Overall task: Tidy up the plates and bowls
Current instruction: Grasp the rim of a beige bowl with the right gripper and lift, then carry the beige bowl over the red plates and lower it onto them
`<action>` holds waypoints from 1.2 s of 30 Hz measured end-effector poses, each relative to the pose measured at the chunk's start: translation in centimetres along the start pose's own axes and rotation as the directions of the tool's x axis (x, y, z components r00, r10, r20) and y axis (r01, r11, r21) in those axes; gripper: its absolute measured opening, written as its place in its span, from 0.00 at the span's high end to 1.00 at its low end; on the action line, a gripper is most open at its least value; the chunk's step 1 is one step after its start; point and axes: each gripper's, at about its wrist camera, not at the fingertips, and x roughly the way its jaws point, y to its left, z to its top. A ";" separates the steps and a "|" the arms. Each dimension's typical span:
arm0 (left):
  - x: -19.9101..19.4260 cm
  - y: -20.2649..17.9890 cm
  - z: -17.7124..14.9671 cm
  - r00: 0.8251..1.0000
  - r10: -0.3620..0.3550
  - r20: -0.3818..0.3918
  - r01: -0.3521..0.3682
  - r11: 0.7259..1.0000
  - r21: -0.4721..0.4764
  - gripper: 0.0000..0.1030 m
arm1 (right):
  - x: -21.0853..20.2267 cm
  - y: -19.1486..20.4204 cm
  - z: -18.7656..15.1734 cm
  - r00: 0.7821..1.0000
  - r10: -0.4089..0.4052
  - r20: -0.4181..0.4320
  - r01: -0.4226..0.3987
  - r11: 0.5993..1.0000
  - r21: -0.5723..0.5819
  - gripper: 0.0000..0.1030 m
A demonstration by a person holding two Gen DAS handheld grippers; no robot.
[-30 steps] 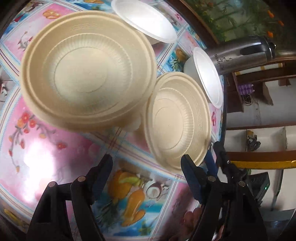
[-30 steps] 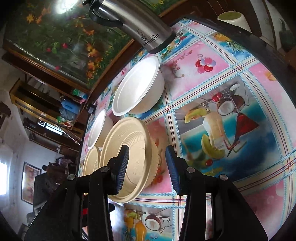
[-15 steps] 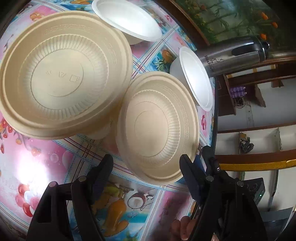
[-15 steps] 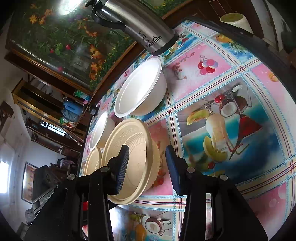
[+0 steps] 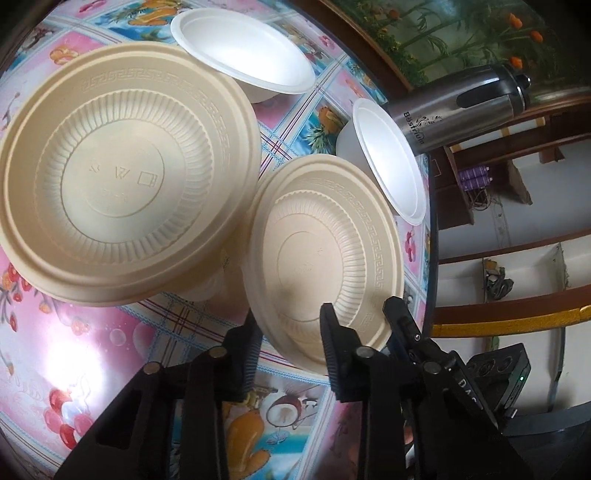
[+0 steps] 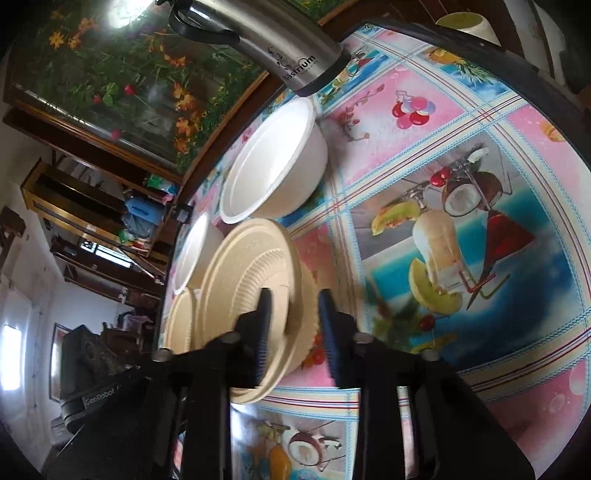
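Note:
A small beige ribbed bowl (image 5: 325, 266) sits near the table's right edge, beside a larger beige bowl (image 5: 122, 181). My left gripper (image 5: 291, 343) straddles the small bowl's near rim. One finger is under the outside, the other inside, and the jaws are closing with the pads on the wall. My right gripper (image 6: 295, 325) is closing on a beige bowl (image 6: 251, 295) at its side, with the wall between its pads. This looks like the same small bowl. Another beige bowl (image 6: 181, 321) is half hidden behind it. Two white bowls (image 5: 243, 51) (image 5: 391, 158) stand farther back.
A steel thermos (image 5: 461, 107) (image 6: 280, 48) stands at the back by the nearer white bowl (image 6: 273, 162). The table (image 5: 92, 350) has a glossy fruit-print cloth, and its edge drops off just right of the small bowl. A pale cup (image 6: 465, 22) stands at the far edge.
Both grippers' jaws have narrowed from wide apart onto a beige bowl's rim. In the left wrist view the bowls have grown larger and shifted down and left.

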 end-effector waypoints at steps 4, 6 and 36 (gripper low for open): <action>0.1 0.0 0.0 1.000 0.023 -0.001 -0.023 1.000 0.017 0.84 | 0.1 -0.1 0.0 1.000 -0.005 0.002 0.005 1.000 -0.003 0.89; 0.1 0.0 0.0 1.000 0.027 -0.005 -0.027 0.999 0.024 0.84 | 0.0 0.0 0.0 1.000 -0.009 0.007 0.009 1.000 -0.010 0.91; -2.2 0.8 -5.1 0.993 0.005 -0.120 0.017 0.983 0.185 0.85 | -6.8 -0.3 -6.4 0.995 -0.084 0.048 0.084 0.996 0.005 0.92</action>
